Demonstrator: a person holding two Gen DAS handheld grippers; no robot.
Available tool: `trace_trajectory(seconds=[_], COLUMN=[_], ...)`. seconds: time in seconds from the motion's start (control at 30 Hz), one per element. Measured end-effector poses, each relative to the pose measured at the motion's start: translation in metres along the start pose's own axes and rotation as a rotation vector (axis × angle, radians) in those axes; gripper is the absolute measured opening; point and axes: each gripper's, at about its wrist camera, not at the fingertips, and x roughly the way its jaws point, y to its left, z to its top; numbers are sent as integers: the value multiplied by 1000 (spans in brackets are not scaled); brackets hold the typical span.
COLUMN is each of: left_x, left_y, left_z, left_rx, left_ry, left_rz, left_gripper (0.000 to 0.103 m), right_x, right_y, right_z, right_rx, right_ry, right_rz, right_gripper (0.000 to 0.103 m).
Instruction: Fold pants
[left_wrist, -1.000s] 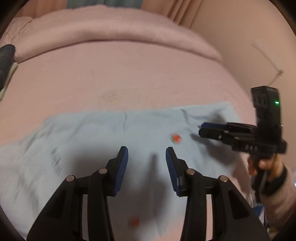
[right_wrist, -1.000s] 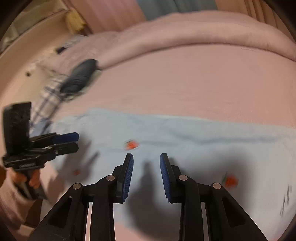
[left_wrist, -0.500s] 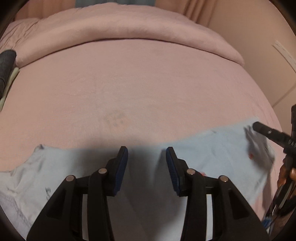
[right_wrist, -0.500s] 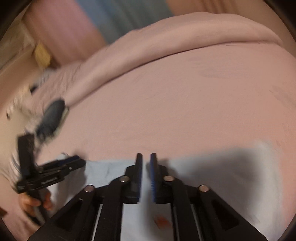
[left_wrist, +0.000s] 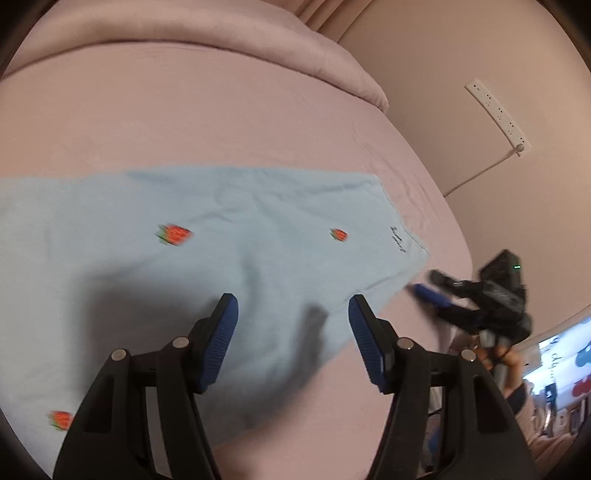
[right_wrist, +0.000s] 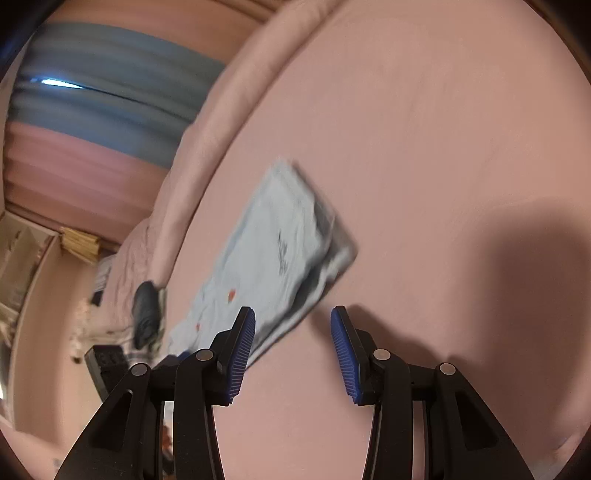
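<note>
Pants (left_wrist: 229, 236), pale blue with strawberries, are laid flat on the pink bed (left_wrist: 184, 110), both tongs, left (left_wrist: 293, 325) and right (right_wrist: 293, 349), having just been opened and empty, so fresh edges must seemingly be gripped next.

A short line of dark script stood near the hem of the light blue pants (left_wrist: 221, 229), too small and blurred to be read. No other text was legible.

Pink bed sheet (left_wrist: 184, 122), rolled pink duvet (left_wrist: 229, 33), white power strip (left_wrist: 496, 110) on the wall.
</note>
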Motion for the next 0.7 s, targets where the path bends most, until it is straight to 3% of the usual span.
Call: trace_trajectory(seconds=[0.07,0.2,0.27,0.37,0.5,0.7], left_x=[16,30,31,29,35,48], left_y=[2,3,-1,-6,-23,-54], left_z=[0,12,14,12,29,65], left_rx=[-31,-55,-39,-15,-11,41], left_ry=[28,25,31,41,43,12], left_rz=[-1,14,43,70,75,29], left_gripper=[62,62,62,62,62,64], right_x=[16,20,18,5,-15,0], right_y=[5,10,11,14,29,20], right_z=[5,15,22,25,21,22], right_rx=[6,-21,-55,-66,-125,-123], right_ry=[-42,-144,-160,-180,-235,-225], right_rz=[35,-1,-37,1,18,-42], right_gripper=[43,39,18,9,8,8])
